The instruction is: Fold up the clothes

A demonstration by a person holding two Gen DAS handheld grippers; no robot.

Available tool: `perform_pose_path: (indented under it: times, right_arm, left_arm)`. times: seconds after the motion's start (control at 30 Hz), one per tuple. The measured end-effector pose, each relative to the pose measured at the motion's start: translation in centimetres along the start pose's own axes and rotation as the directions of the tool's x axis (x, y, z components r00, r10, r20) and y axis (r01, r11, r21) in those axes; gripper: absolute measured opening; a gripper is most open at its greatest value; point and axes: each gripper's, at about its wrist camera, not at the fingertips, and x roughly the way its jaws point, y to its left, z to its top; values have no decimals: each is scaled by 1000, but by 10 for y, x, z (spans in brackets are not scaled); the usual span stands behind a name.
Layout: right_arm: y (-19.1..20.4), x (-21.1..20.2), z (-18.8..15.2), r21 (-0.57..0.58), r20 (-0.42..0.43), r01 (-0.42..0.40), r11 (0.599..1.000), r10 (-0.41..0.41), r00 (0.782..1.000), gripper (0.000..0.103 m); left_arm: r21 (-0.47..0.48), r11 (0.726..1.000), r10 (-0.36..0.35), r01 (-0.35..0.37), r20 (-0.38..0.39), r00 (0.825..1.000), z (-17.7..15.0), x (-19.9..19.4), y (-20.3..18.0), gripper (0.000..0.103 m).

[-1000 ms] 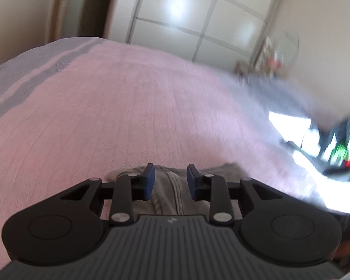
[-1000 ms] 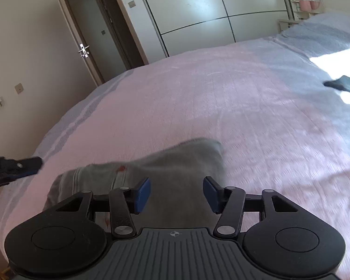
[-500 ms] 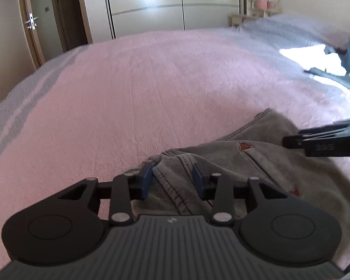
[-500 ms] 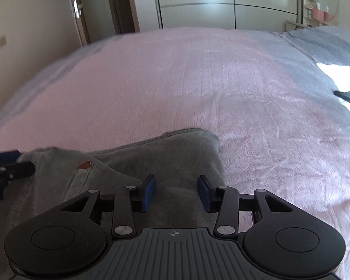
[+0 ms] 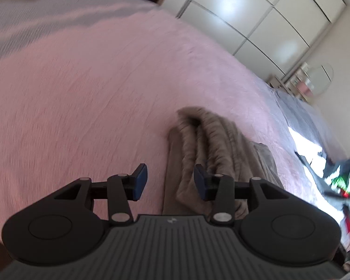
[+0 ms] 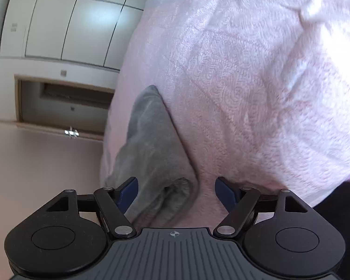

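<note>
A grey pair of jeans [image 5: 212, 149] lies bunched in folds on the pink bedspread [image 5: 86, 98]. My left gripper [image 5: 171, 182] hovers just over its near end. Its jaws are opening: the right blue pad overlaps the cloth in the picture, while the left pad stands clear over the bedspread. In the right wrist view the picture is rolled hard to one side. There the jeans [image 6: 151, 144] run away from my right gripper [image 6: 176, 190]. Its jaws are also opening, wide apart, with the garment's near end between them but not pinched.
White wardrobe doors [image 5: 256, 18] stand beyond the bed. A doorway with a handle [image 6: 71, 132] shows in the right wrist view. Sunlit mixed clutter [image 5: 338, 179] lies at the bed's right side, and a dressing shelf [image 5: 303, 84] stands in the corner.
Both grippers have rolled and dropped lower, and both have widened, the right one a lot. The jeans, spread flatter before, now lie bunched into a narrower fold on the bed.
</note>
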Motion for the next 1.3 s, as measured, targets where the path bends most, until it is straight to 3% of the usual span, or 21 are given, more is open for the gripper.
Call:
perform_pose_path:
  times: [0.07,0.17,0.23,0.4,0.5,0.6,0.67,0.73,0.77,0.83,0.97,1.03,1.2,1.3]
  right_arm:
    - [3,11,0,-9,-1,13,1000,-13,1000,63]
    - [1,28,1,14,-1,19,1000,-19,1000,59]
    - [3,33,2,-8,13,40,999,-40,999,49]
    - [20,28,23,-157,32,29,987,-24,999,38]
    - [42,28,46,-299,58,10,954,7,998,36]
    - [64,36,72,-456,82,8,890,33,996,36]
    - [66,50,93,-491,70,11,871,27,997,36]
    - [50,67,114,-385,13,38,922,-35,999,40]
    - [42,73,122,-333,-10,56,941,-63,998,48]
    - [33,60,115,-289,27,88,953,-84,996,62]
    - [19,20,80,-149,52,38,988,-31,998,63]
    - [14,8,62,-80,17,6,997,-4,1000,63]
    - [23,-5,41,-165,-24,151,975,-157,987,63]
    - [34,-11,37,-183,7,144,972,-145,989,63]
  left_arm:
    - [-4,1000,-3,3,-1,1000,-1,1,3,38]
    - [-1,1000,-5,5,-2,1000,-1,4,4,39]
    - [-7,1000,-8,8,0,1000,0,7,4,39]
    - [-3,1000,-1,1,-3,1000,-1,13,1,39]
    - [3,1000,-7,7,-8,1000,-1,15,0,39]
    - [7,1000,-26,26,-13,1000,-1,15,-2,39]
    - [8,999,-34,34,-21,999,-3,16,-4,39]
    - [4,999,-41,41,-29,999,-3,20,-5,39]
    - [-2,999,-45,45,-32,998,-3,22,-4,39]
    - [-15,999,-51,51,-36,998,-2,27,-3,39]
    - [-32,998,-56,55,-36,998,5,36,-4,39]
    - [-33,997,-64,63,-35,997,10,39,-8,39]
    - [15,999,-50,51,-49,998,11,37,-20,39]
    - [37,997,-67,69,-49,997,12,34,-18,39]
